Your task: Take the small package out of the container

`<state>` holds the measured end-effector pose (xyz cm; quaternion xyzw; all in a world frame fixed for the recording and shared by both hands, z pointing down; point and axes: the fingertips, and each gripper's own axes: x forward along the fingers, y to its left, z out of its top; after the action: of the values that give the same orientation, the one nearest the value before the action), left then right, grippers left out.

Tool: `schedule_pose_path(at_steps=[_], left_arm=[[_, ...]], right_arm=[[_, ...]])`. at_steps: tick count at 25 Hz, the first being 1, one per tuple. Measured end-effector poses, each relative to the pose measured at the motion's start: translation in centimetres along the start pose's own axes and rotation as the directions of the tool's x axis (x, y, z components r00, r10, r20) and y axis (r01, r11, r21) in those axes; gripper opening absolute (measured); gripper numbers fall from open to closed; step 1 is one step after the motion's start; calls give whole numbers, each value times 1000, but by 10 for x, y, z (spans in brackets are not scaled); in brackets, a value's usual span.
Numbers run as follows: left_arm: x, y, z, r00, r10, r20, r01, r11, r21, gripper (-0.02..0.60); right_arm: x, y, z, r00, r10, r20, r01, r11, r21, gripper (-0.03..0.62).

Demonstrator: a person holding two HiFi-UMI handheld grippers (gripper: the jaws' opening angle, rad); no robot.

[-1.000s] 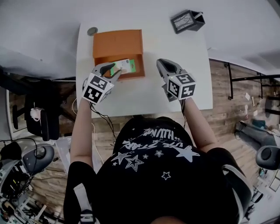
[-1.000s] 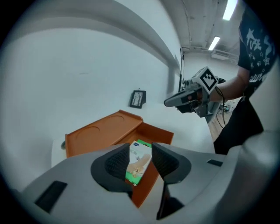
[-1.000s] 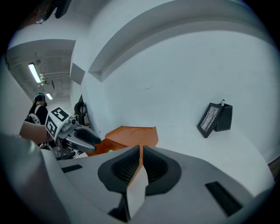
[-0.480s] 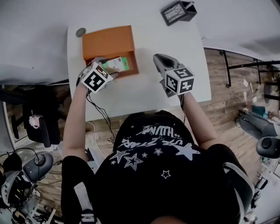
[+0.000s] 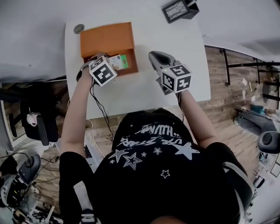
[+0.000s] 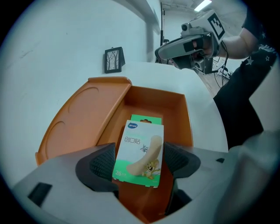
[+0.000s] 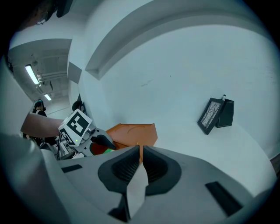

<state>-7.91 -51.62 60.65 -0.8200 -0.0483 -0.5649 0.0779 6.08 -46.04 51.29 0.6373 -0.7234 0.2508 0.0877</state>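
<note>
Left gripper (image 6: 140, 162) points down into the orange container (image 6: 186, 127). Its jaws are wide apart and have just been opening. The small bandage box (image 6: 139, 146) leans tilted between the pads inside the container, apparently loose, though the left pad sits very close to it. The container lid (image 6: 83, 116) is flipped open beside it. Right gripper (image 7: 139, 154) hovers over the white tabletop (image 5: 144, 89) to the right of the container, jaws closed together, nothing in them. Black picture frame (image 5: 178, 9) is at the far tabletop edge.
</note>
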Motion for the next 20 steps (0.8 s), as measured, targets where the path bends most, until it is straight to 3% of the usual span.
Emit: schedule_pose_path(at_steps=[10,20], left_arm=[[10,1,-3,1000,-2,-20,2,1000,-8,354],[6,-5,-3,998,-13,-57,15,999,36,351]], right_arm=[[5,-5,-5,1000,5,-11,-5,1000,17,52],[7,8,-9,999,38,-20,-37,999,4,52]])
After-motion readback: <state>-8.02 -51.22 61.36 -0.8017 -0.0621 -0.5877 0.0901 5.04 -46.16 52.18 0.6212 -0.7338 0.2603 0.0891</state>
